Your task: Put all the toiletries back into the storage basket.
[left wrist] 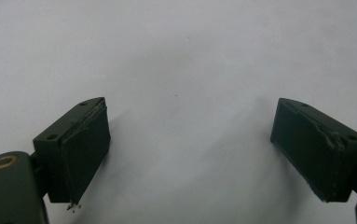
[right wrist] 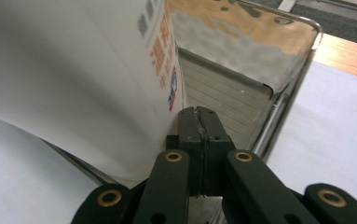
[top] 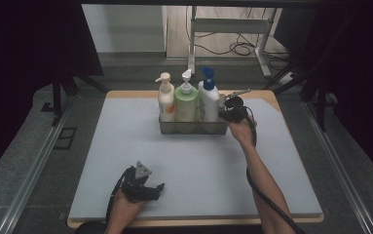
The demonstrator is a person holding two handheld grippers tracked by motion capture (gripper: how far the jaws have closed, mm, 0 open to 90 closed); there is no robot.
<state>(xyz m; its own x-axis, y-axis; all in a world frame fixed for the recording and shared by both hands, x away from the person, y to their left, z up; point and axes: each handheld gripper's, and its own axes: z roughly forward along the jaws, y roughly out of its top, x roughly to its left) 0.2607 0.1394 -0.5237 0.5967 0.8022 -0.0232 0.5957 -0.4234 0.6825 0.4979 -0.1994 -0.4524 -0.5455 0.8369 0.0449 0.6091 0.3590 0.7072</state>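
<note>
Right tongs: I have them at the right end of the metal basket, jaws pressed flat together. In my right gripper view the basket's thin wall seems to run into the seam between them, so I judge they pinch that wall, though the contact itself is hidden.
Left tongs: resting near the table's front edge, left of middle, jaws spread wide with nothing between them.
Basket: close to the back edge, about mid-width, carrying three pump bottles in a row.
Blue-pump bottle: rightmost, just beside my right tongs.
Green bottle: middle.
Cream bottle: leftmost.
Open room: bare mat on both sides of the basket and across the whole middle, down to my left tongs.
Hard to make out: bottle bases sit behind the basket wall; label print is cut off.
</note>
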